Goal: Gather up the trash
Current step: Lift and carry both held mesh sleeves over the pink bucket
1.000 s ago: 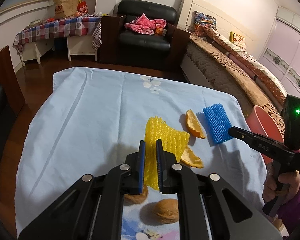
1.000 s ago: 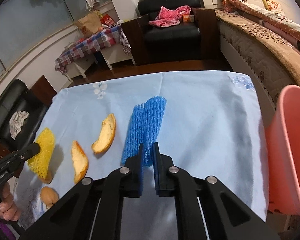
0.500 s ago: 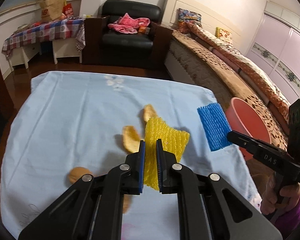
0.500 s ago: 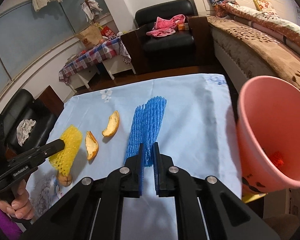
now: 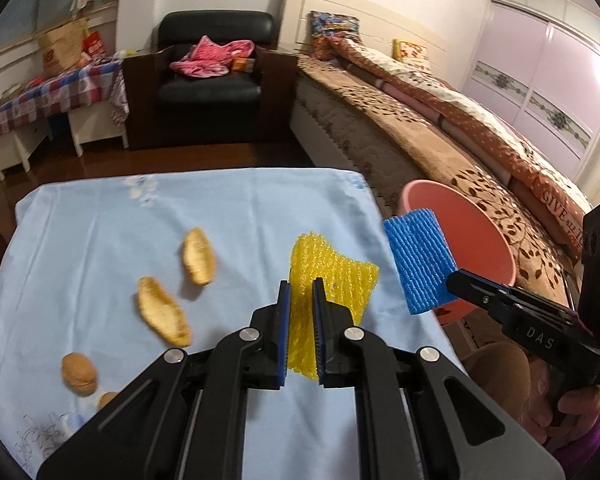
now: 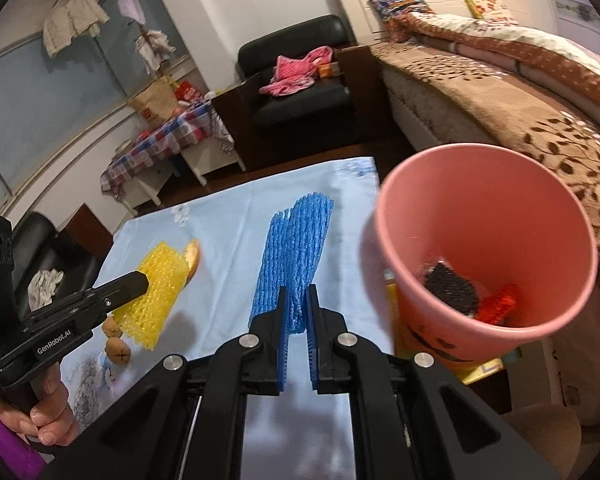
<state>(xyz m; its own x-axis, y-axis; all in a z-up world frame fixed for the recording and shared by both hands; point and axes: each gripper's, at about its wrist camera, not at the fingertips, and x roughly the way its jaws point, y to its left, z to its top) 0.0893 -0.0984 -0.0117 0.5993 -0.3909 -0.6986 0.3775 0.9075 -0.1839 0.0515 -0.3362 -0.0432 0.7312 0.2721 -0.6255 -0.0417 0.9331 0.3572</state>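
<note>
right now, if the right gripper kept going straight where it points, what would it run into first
Probably the blue tablecloth. The right gripper, shut on the blue foam net, aims down over the table's right part; the pink bin sits right of that line. Depth is unclear.

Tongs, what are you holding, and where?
Left tongs pinch the yellow foam net by its near edge; right tongs pinch the blue foam net by its near end.

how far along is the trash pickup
Done: the pink bin already holds a dark piece and a red piece. In hand: the left gripper is shut on the yellow foam net and the right gripper on the blue foam net, both lifted beside the bin. Left: two peels and the walnuts on the blue cloth.
</note>
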